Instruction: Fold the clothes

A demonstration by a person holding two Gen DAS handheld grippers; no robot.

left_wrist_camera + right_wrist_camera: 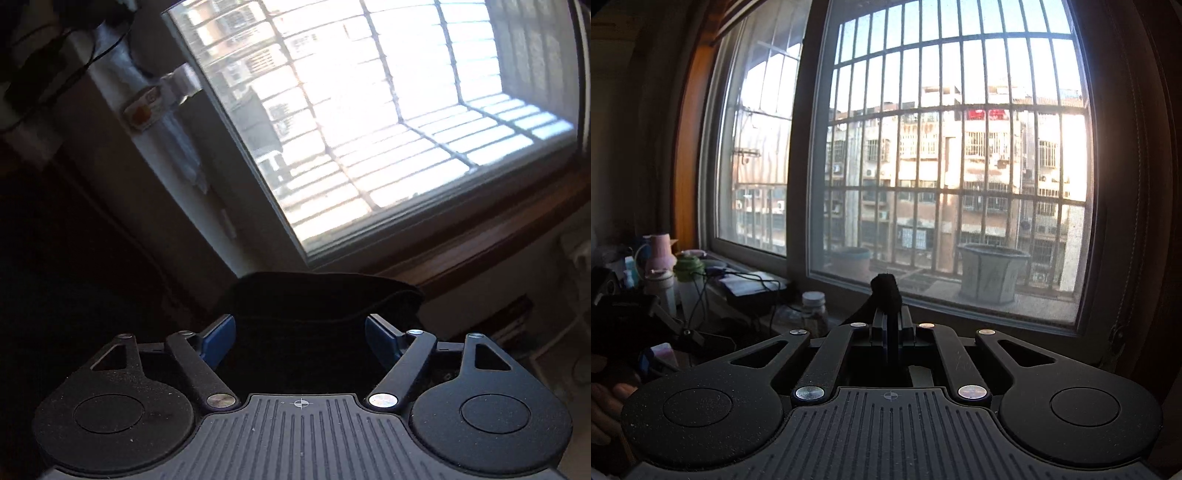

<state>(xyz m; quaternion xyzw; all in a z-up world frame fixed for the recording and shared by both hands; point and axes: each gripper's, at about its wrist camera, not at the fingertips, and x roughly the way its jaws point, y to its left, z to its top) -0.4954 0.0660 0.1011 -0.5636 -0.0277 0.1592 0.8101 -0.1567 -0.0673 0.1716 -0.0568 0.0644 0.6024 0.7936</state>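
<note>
Black cloth (884,291) pinched in right gripper (890,314), bunched ahead of wide-spread left gripper (301,328) (holding nothing): thin bite could slip.

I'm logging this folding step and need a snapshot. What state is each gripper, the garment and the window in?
Left gripper: open, fingers spread wide, dark cloth lying between them, not pinched.
Right gripper: shut on the dark cloth, a tuft sticking out past the fingertips.
Dark cloth: lifted, bunched, held up in front of the window.
Window: closed, barred outside.
Jar on the sill: upright, lid on.
</note>
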